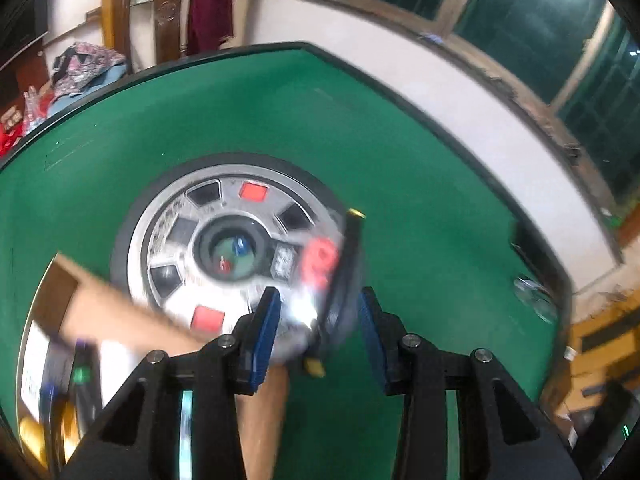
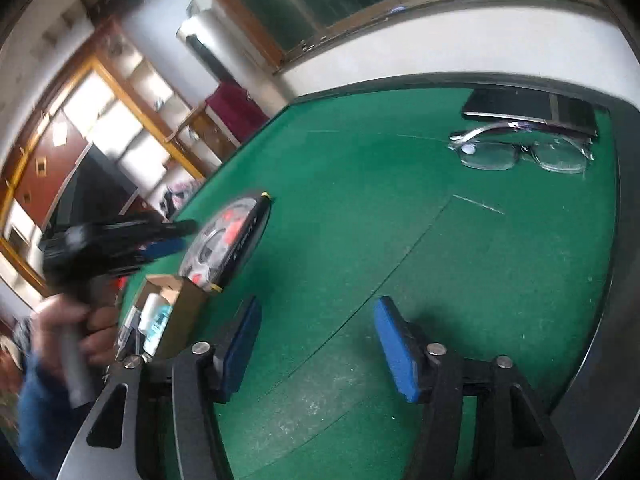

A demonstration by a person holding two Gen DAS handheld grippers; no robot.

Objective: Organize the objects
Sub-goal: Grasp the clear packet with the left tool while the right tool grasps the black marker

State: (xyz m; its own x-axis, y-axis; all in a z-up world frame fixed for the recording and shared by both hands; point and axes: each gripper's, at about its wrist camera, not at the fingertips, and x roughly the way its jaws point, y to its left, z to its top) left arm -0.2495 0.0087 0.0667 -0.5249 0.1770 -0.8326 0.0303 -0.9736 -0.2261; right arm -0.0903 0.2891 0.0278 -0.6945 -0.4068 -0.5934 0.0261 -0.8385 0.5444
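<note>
Left wrist view is filled mostly by the green worktop (image 1: 400, 152), whose dark rim curves across the upper half of the frame, with a pale wall and dark windows beyond it at the upper right. At centre frame sits a round silver control panel (image 1: 224, 240) set into the felt, with red and dark buttons around a clear dome. In the lower left of the frame stands an open cardboard box (image 1: 120, 316), blurred, with small items inside that are too smeared to name. The left hand-held gripper (image 1: 318, 336) rises from the bottom centre, and its blue pads (image 1: 264, 340) stand moderately apart around a blurred clear packet with red print (image 1: 324, 280), which has a black edge with yellow tips; whether the pads actually press on it cannot be told. In the right wrist view that same packet (image 2: 232, 240) appears at centre left, tilted up above the box (image 2: 176, 312), with the left hand-held gripper (image 2: 176, 236) reaching toward it from the left edge, gripped by a blurred hand (image 2: 76, 320). The right hand-held gripper (image 2: 316, 344) occupies the bottom of this frame, spread wide and holding nothing over bare felt. In the upper right lie a dark flat case (image 2: 532, 110) and, just in front of it, a pair of clear-framed glasses (image 2: 524, 152).
</note>
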